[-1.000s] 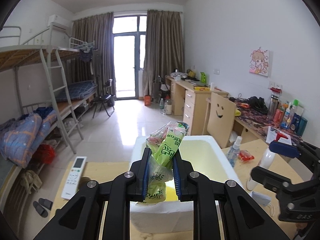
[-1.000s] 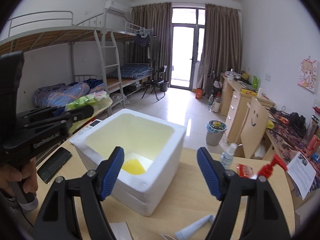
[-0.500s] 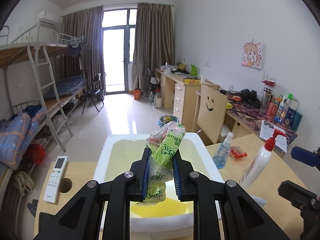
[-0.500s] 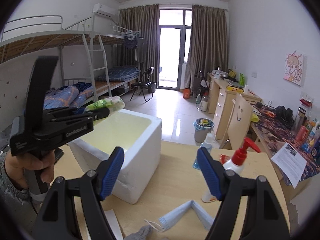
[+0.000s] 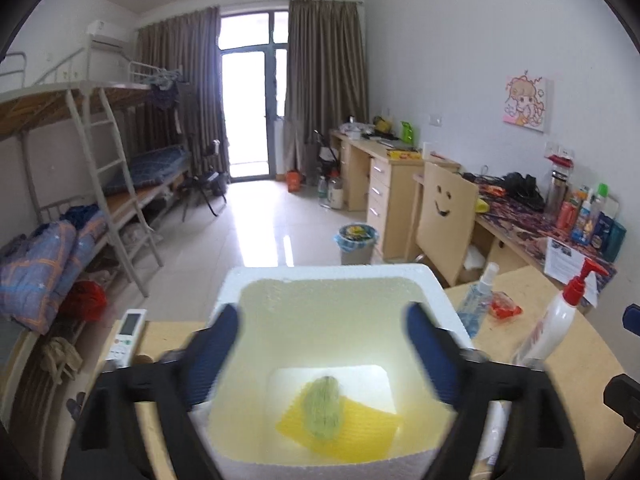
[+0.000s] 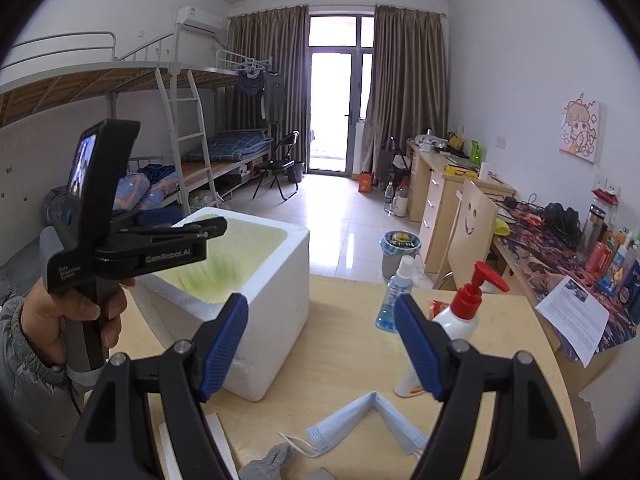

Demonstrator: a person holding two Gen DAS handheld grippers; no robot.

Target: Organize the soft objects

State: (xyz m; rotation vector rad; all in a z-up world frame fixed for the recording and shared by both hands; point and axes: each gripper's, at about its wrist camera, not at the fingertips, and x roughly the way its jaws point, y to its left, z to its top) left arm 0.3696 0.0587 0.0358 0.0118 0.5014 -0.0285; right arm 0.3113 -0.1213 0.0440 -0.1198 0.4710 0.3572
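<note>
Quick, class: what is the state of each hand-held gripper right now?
Left hand-held gripper: just opened; holds nothing, green packet in the foam box.
Right hand-held gripper: open, empty.

Daylight floods in from the balcony door, glaring off floor tiles (fisheye-bent edges, dark corners).

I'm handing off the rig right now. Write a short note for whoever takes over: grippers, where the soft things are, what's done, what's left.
Left gripper: over the foam box, jaws have just been opening, nothing between them.
Right gripper: open, empty, above the table.
Done: green packet is down in the box, on the yellow sheet; its image is blurred.
Left: blue face mask and grey cloth lie on the table in front of the right gripper.
Pump bottle and spray bottle stand beside the box.
</note>
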